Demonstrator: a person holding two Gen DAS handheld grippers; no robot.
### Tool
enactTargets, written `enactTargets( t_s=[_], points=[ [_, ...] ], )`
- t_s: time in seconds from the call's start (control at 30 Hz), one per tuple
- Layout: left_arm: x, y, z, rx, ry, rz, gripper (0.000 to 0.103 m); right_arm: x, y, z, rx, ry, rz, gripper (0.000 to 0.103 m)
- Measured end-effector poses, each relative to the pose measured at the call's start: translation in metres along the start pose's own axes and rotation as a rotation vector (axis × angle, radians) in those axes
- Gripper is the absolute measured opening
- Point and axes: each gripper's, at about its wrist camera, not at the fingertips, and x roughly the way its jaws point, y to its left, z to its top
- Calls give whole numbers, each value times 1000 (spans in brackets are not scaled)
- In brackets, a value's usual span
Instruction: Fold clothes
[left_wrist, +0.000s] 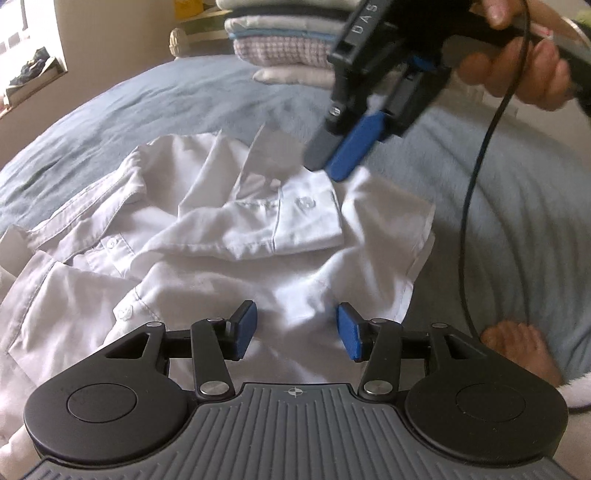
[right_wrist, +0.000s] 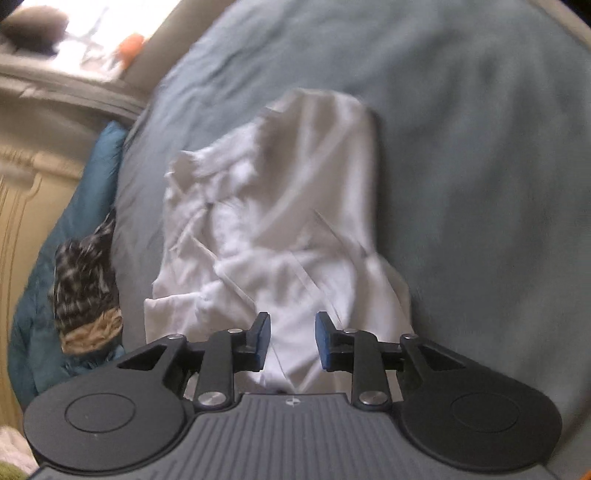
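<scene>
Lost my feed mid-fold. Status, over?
Both hand-held grippers open: left, right. White shirt half folded, sleeve cuff laid across. Nothing blocking.

White button-up cotton shirt (left_wrist: 229, 236) lay spread on the blue-grey bed cover (left_wrist: 147, 107), stack of folded clothes (left_wrist: 280, 44) behind it, cuffed sleeve (left_wrist: 295, 221) across its middle, dark patterned garment (right_wrist: 85, 280) at the bed's left edge.

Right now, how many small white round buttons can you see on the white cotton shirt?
3: one on the folded sleeve cuff, one on the left placket, one on the lower cuff. Folds may hide more.
</scene>
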Motion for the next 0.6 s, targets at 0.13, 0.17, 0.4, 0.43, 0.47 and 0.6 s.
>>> enactTargets(
  t_s=[0.13, 0.17, 0.4, 0.43, 0.47, 0.6],
  points=[
    [3, -5, -1, 28, 13, 33, 49, 12, -22, -6, 118, 19, -19, 32],
    [3, -6, -1, 29, 13, 36, 49, 15, -27, -7, 143, 22, -26, 32],
    [7, -5, 0, 40, 17, 42, 49, 28, -39, -11, 222, 23, 15, 36],
    [7, -5, -1, 40, 17, 41, 49, 31, -39, -10, 223, 20, 29, 35],
    [8, -4, -1, 40, 17, 41, 49, 33, -38, -9, 225, 12, 44, 33],
    [8, -4, -1, 36, 14, 39, 49, 34, -28, -3, 187, -22, 80, 5]
  ],
)
